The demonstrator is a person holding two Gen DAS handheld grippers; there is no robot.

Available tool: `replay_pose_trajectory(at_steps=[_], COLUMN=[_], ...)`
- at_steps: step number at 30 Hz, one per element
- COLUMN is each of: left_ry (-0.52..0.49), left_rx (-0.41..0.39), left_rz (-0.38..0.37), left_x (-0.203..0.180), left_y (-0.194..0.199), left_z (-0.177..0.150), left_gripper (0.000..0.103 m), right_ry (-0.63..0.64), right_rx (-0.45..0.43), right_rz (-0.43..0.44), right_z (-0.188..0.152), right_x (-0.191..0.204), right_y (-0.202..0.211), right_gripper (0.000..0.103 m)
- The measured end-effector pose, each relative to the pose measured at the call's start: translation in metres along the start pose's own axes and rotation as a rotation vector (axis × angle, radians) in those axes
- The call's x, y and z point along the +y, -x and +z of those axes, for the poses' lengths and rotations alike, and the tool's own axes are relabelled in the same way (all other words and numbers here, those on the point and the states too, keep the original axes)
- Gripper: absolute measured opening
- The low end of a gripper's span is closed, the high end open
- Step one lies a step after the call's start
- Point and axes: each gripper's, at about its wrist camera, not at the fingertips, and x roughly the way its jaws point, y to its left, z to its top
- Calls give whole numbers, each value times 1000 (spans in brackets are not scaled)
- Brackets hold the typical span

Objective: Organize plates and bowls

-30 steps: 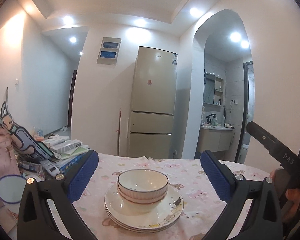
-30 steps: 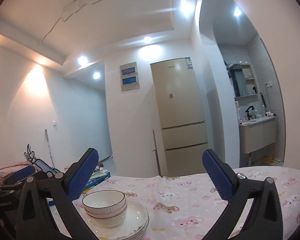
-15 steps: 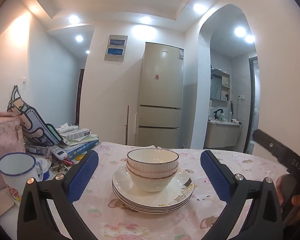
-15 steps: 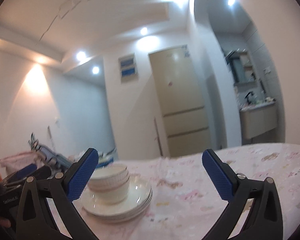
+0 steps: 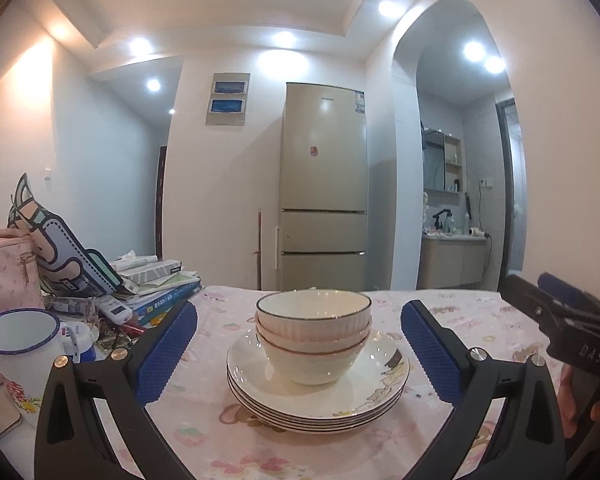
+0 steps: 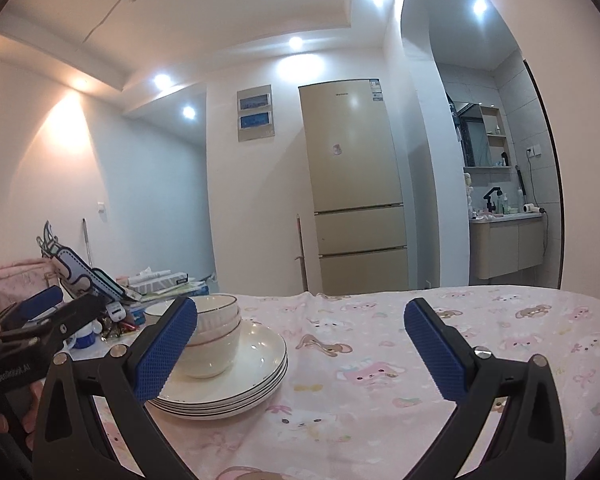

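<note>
Left wrist view put the nested white ribbed ceramic bowls dead centre in the lower middle of the frame, seated on the stack of white round plates on the pink printed tablecloth, straight ahead of our left gripper, whose blue-padded jaws stood wide apart and empty either side of the stack. From the right wrist view the same bowls lay off at lower left, partly behind the left pad of our right gripper, also spread open and holding nothing. We judged the left gripper the nearer and better lined up.
</note>
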Motion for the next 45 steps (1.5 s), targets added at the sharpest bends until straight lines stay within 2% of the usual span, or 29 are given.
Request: replay_pose_trajectory(at_steps=[5, 7, 10, 11, 12, 15, 23, 45], left_ry=[-14, -48, -17, -11, -4, -2, -5, -2], left_rx=[42, 110, 185, 196, 195, 198, 199, 199], left_rz=[-25, 21, 25, 42, 91, 109, 99, 93], left_x=[-3, -8, 0, 1, 3, 4, 1, 4], left_y=[-6, -19, -33, -36, -36, -37, -39, -39], left_z=[-2, -5, -9, -11, -11, -13, -13, -13], left_gripper=[103, 103, 103, 103, 103, 103, 103, 103], right_ry=[-4, -10, -20, -24, -31, -31, 71, 60], right_rx=[59, 88, 154, 173, 192, 246, 245, 248], right_rz=[6, 3, -6, -8, -12, -14, 2, 3], right_z=[-4, -5, -8, -10, -11, -14, -17, -15], right_x=[0, -2, -4, -5, -7, -8, 11, 10], right_y=[-10, -16, -27, -30, -33, -41, -38, -38], right_gripper=[103, 103, 103, 103, 103, 103, 103, 103])
